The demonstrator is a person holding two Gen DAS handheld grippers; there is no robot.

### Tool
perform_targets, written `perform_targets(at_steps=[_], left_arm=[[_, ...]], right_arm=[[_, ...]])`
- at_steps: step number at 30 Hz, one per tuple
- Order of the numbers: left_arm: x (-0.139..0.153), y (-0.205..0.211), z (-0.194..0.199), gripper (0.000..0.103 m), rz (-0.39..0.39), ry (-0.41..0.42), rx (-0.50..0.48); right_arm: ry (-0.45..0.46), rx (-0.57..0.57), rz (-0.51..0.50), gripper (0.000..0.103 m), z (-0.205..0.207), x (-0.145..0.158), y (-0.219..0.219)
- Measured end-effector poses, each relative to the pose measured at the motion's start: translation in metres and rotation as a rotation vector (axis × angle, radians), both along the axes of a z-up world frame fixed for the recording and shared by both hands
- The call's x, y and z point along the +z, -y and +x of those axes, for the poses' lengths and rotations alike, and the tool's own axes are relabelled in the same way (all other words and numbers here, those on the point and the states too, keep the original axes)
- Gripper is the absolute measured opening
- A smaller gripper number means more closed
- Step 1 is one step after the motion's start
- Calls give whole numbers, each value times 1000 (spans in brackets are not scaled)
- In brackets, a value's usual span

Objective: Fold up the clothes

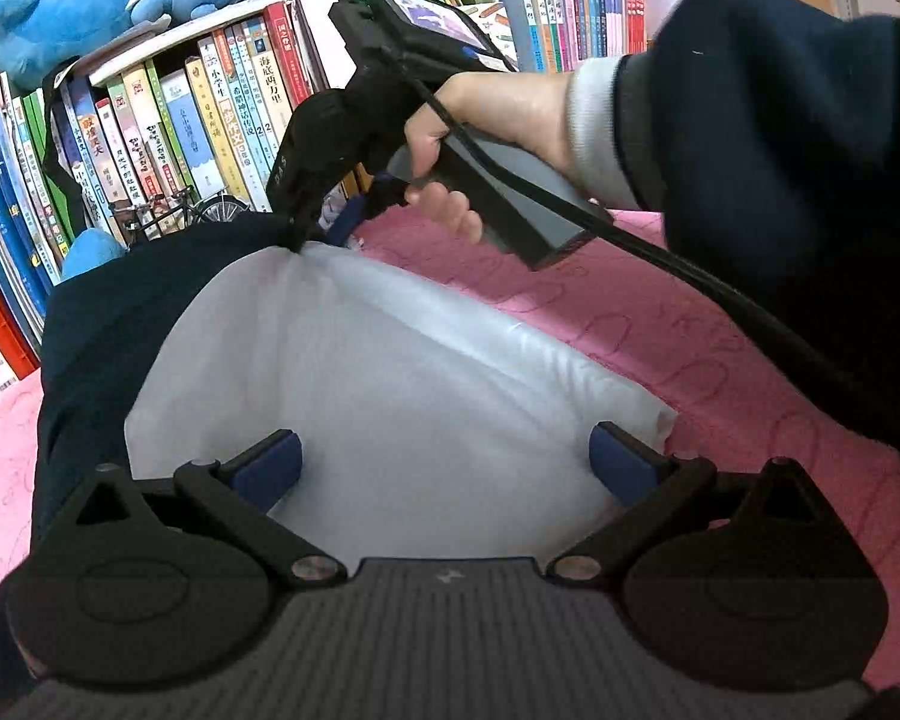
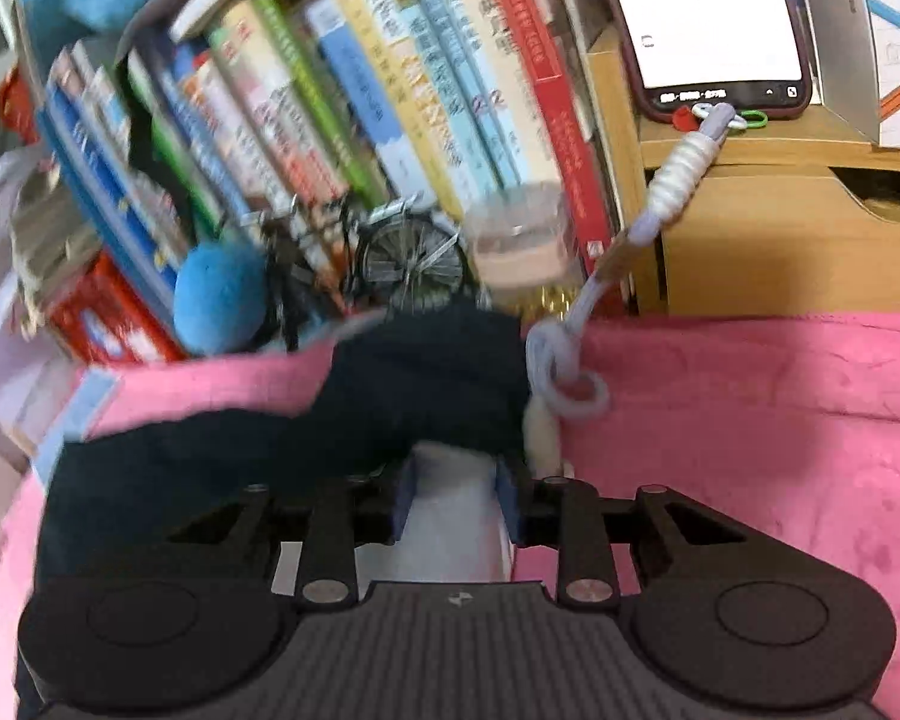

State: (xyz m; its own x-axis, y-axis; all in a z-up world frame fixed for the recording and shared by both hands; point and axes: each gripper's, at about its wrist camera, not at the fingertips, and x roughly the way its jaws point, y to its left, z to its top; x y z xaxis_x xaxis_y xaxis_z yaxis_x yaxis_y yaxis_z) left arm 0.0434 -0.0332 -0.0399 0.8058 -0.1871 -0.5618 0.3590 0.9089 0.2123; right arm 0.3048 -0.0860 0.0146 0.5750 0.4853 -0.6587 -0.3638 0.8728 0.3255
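We note a white garment (image 1: pixel 390 396) spread on the pink bedcover (image 1: pixel 720 348), lying over a dark navy garment (image 1: pixel 96 324) that shows along its left side and far edge. In the left wrist view the white cloth runs away from us toward the bookshelf (image 1: pixel 168 120), narrowing to a far corner that is drawn up into a peak.

That far corner sits in the right gripper (image 1: pixel 312 234), held by a hand (image 1: pixel 486 126). In the right wrist view its blue pads (image 2: pixel 405 498) stand close together with white fabric bunched between them; we judge it clamped on the cloth, navy fabric just beyond the tips. That view is blurred.

The left gripper (image 1: pixel 444 456) hovers over the near end of the white garment, fingers spread wide, one blue pad at each side, nothing between them but the cloth below. Whether the tips touch it we cannot tell.

Key relation: the cloth's long axis runs from the left gripper at the near edge to the right gripper at the far corner. A fold would bring one end toward the other; how far along the folding is, the scene does not settle.
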Motion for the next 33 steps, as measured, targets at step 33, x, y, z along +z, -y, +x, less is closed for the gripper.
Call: perform_targets(at_steps=[33], left_arm=[[58,-161,77,103,-12,-1,292]], right_arm=[[563,368,-549,86,-303,12,-3]])
